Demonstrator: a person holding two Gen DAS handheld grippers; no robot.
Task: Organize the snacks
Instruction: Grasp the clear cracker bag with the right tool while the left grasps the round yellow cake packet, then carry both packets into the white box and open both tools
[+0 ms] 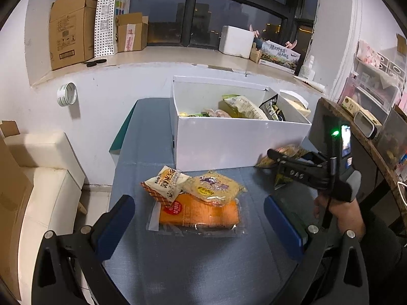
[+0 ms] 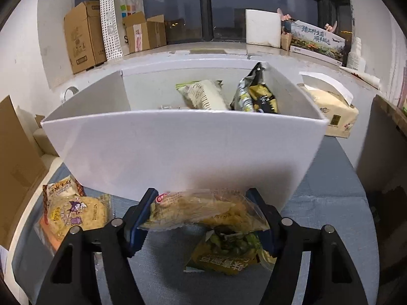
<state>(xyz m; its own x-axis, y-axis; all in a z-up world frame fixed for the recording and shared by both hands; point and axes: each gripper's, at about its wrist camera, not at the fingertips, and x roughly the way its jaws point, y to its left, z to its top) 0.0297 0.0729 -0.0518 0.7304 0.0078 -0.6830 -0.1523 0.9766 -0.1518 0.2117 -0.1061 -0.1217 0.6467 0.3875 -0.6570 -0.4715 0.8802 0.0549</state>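
Observation:
A white box (image 1: 239,139) stands on the blue-grey table (image 1: 178,267) and holds several snack packs. In front of it lie an orange pack (image 1: 201,214), a yellow cartoon pack (image 1: 212,186) and a white-and-orange pack (image 1: 165,181). My left gripper (image 1: 199,222) is open, its jaws either side of the orange pack. My right gripper (image 2: 203,218) is shut on a clear yellow snack bag (image 2: 203,211), held just in front of the box wall (image 2: 183,152). A green-yellow pack (image 2: 226,256) lies under it. The right gripper also shows in the left wrist view (image 1: 277,156).
A tissue pack (image 2: 330,109) lies right of the box. A dark panel (image 1: 330,137) stands at the table's right. A cream sofa (image 1: 43,178) is on the left. Cardboard boxes (image 1: 71,28) and a white foam box (image 1: 236,40) sit on the window sill.

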